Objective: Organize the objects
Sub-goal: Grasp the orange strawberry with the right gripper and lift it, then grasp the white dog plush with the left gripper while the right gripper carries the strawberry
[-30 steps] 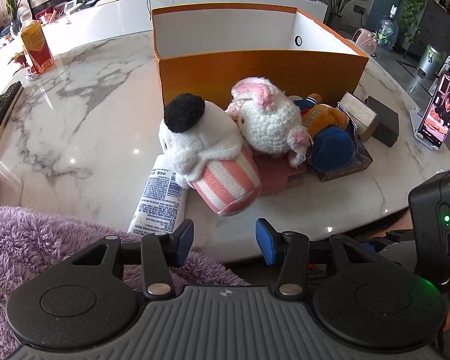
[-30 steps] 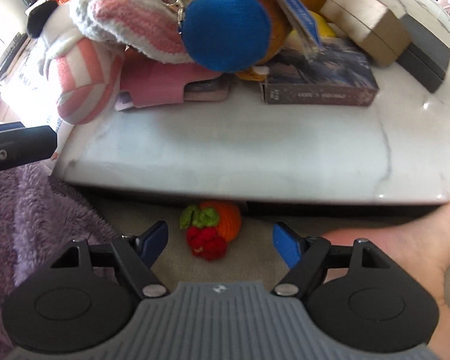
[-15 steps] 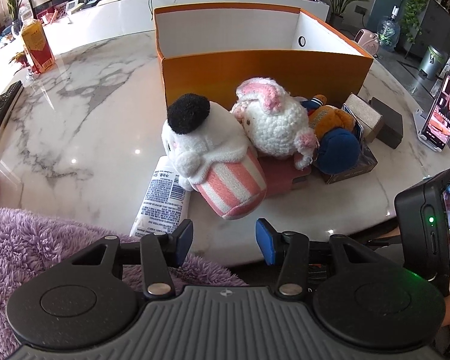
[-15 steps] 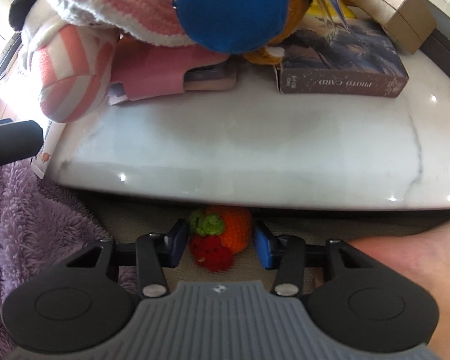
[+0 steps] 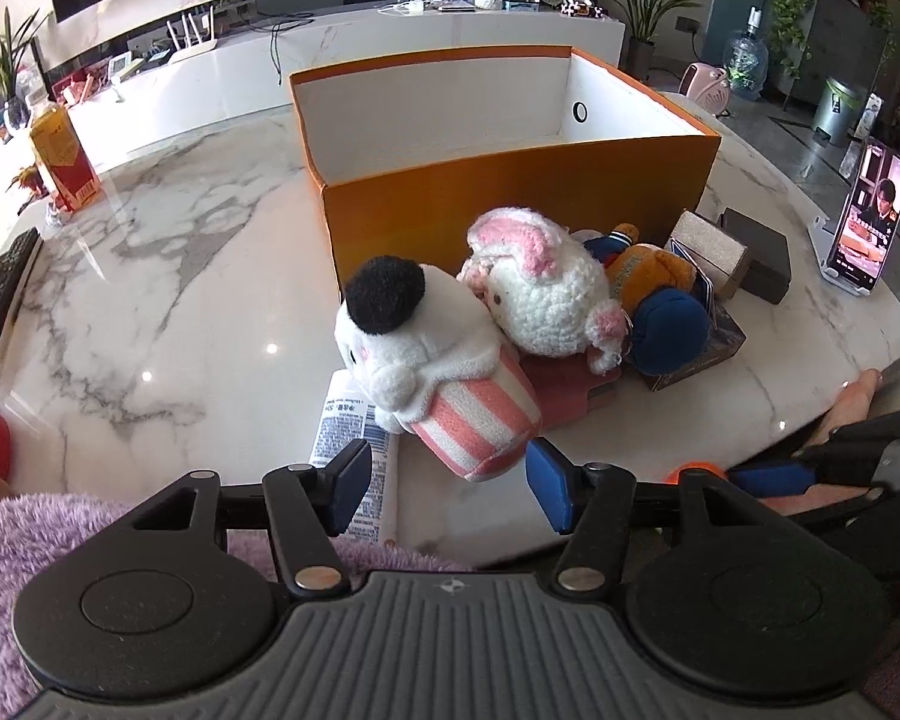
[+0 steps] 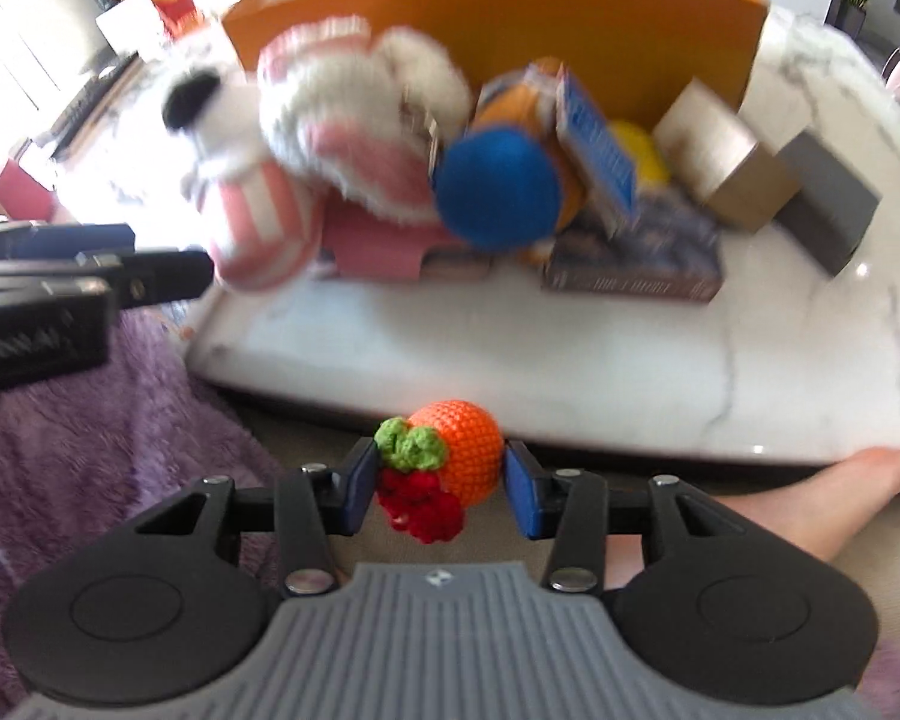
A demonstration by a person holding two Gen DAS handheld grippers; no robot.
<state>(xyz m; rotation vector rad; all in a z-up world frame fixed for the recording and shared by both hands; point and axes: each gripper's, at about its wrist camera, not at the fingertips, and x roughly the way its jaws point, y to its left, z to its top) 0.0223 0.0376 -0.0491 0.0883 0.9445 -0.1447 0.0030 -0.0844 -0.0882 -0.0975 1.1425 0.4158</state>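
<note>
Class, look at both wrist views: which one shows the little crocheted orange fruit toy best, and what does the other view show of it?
The right wrist view: the crocheted fruit toy sits centred between the right gripper's pads, clamped. The left wrist view shows only an orange sliver of it behind the left gripper.

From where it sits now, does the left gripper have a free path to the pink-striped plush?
Probably yes. The left gripper is open and empty, and the pink-striped plush lies straight ahead at the near table edge, nothing between. Only the white tube sits beside and partly under it, which the left finger might snag.

Glossy marble table (image 5: 168, 324), fluffy plush toys (image 5: 426, 360)
</note>
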